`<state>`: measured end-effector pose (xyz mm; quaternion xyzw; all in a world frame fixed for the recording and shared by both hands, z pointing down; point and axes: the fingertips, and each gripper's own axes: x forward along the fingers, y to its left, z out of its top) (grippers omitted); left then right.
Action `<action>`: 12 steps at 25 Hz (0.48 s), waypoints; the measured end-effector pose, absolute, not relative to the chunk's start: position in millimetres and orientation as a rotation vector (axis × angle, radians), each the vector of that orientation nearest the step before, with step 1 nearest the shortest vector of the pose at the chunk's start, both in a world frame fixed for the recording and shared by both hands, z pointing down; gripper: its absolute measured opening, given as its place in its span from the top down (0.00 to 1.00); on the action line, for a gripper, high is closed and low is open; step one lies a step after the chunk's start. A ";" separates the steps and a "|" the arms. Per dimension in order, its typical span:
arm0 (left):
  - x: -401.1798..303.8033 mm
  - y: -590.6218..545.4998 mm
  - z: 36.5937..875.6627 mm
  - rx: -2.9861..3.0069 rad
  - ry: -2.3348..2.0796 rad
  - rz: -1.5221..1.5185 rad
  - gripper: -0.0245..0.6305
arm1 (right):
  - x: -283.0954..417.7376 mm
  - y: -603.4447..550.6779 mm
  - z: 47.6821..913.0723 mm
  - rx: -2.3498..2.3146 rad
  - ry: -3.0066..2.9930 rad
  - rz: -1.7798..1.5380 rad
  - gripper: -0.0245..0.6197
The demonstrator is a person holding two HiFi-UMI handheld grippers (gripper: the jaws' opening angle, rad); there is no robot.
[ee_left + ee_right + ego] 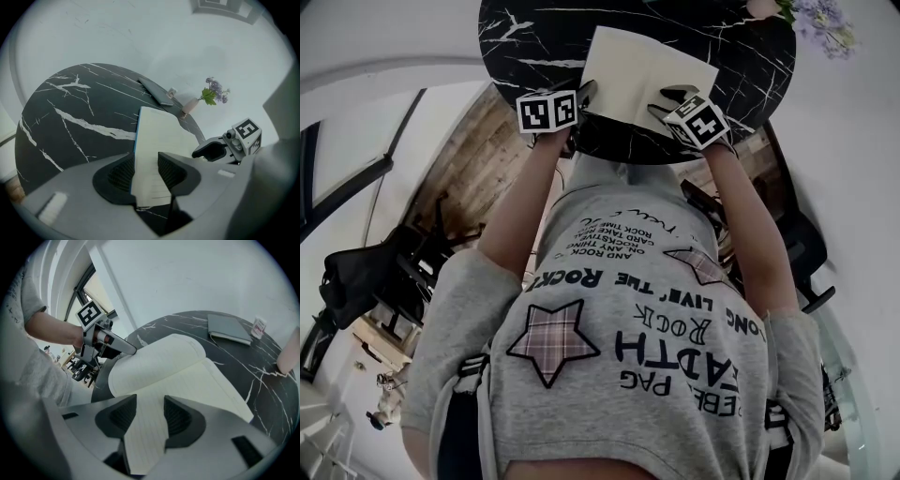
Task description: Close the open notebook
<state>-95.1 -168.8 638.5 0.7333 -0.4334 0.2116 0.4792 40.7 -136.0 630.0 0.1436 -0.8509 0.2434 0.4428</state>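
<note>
Gaping left tongs [146, 161] and right tongs [150, 401] straddle notebook [642, 75].

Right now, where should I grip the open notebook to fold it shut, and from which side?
On the notebook, probably the left half's outer edge, from the left: that half curls up off the table while the right half lies flat. The left gripper straddles that edge.

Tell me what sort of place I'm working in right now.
Probably an office or meeting corner: a round black marble-look table, a dark office chair on the floor beside the person, and a small vase of purple flowers at the table's far edge.
</note>
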 end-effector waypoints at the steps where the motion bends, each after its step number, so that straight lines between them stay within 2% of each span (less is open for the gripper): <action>1: -93.6 -168.7 637.4 1.784 -1.045 0.508 0.75 | 40.6 -135.8 629.9 0.355 -2.111 0.600 0.70; 12: -66.9 -161.6 625.7 1.765 -0.942 0.455 0.74 | 40.3 -136.0 629.6 0.369 -2.122 0.579 0.70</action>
